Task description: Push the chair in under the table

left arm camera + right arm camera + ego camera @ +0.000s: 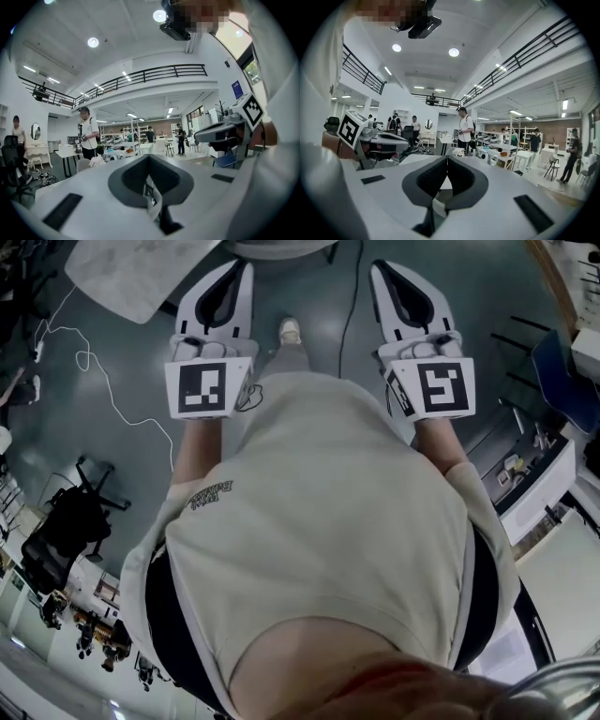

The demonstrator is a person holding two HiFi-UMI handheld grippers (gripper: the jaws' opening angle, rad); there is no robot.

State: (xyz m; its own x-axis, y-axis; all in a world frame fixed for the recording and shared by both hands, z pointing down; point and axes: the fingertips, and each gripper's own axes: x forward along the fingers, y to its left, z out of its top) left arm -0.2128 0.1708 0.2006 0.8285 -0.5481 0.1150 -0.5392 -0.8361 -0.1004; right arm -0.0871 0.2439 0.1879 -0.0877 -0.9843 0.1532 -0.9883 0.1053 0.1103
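Above the workshop's grey floor (pixel 314 282), left gripper (pixel 239 270) and right gripper (pixel 380 273) are closed, empty.

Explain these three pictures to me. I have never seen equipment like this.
No robot here: a person carries a hand-held tool with two jaws in each hand. The head view looks down from the person's head over their shirt and shows the left gripper and right gripper held out above the grey floor, each bearing a cube with square markers. The other two pictures come from cameras riding on the grippers, looking along the jaws into a large hall with people. Both pairs of jaws are shut and hold nothing. Neither touches anything.
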